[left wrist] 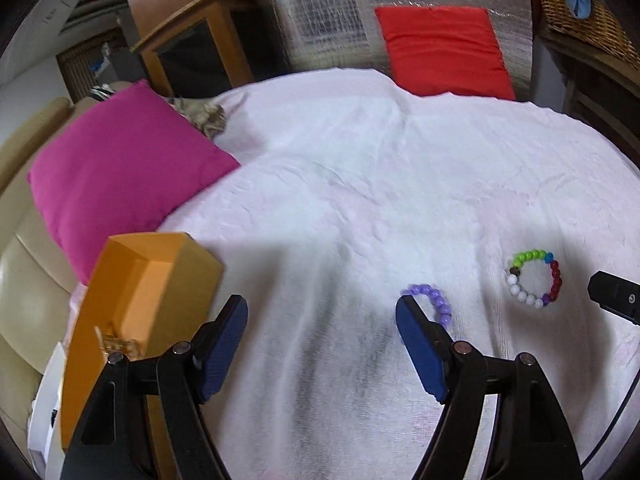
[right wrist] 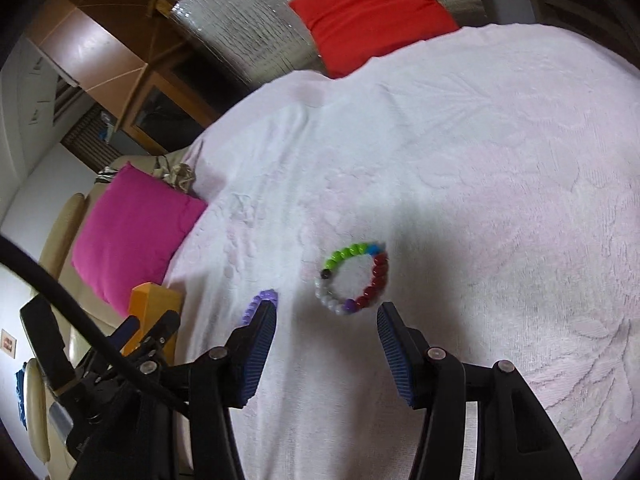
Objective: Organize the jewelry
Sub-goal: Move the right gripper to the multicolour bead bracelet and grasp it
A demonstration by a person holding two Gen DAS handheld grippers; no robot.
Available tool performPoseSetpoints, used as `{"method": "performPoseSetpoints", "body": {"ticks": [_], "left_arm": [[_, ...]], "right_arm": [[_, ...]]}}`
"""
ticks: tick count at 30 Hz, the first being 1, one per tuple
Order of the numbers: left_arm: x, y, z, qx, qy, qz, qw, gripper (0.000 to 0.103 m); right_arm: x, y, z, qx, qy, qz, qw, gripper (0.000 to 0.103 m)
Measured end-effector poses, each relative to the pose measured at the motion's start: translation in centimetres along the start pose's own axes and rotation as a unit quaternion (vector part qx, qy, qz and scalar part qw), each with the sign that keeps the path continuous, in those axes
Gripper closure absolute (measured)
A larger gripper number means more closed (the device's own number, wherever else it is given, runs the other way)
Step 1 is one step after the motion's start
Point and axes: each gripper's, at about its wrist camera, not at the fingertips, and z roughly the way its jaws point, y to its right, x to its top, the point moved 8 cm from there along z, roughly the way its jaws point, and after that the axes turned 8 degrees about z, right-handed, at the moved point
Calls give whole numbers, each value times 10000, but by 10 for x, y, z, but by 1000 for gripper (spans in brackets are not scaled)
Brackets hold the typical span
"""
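Note:
A multicoloured bead bracelet lies flat on the white cloth; it also shows in the right wrist view, just ahead of my open, empty right gripper. A purple bead bracelet lies left of it, partly hidden behind my left gripper's right finger; in the right wrist view it peeks out behind the right gripper's left finger. My left gripper is open and empty above the cloth. An open orange box stands at the cloth's left edge, next to the left gripper.
A magenta cushion lies at the left on a beige sofa. A red cushion lies at the far edge. A wooden cabinet and silver foil sheet stand behind. The cloth covers a rounded surface.

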Motion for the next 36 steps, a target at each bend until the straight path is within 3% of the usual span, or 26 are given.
{"method": "performPoseSetpoints", "body": {"ticks": [6,20,25,29,36], "left_arm": [[-3,7,8,-305,-88,-14,9995,26],[-8,16,16,-584,-279,-34,9979,26],[-17,17,34,-760,-640,-24,9951,26],[-24,14,47,-927,-888,-28,9917,26],[-27,11,56,-1117,-942,123,9892,26]], "right_arm": [[0,5,13,-135,-61,74,9999,46],[-3,9,22,-337,-119,102,9993,44],[0,10,21,-343,-88,131,9993,43],[3,12,25,-480,-90,-2,9988,43],[7,8,43,-822,-104,-517,9952,38]]}}
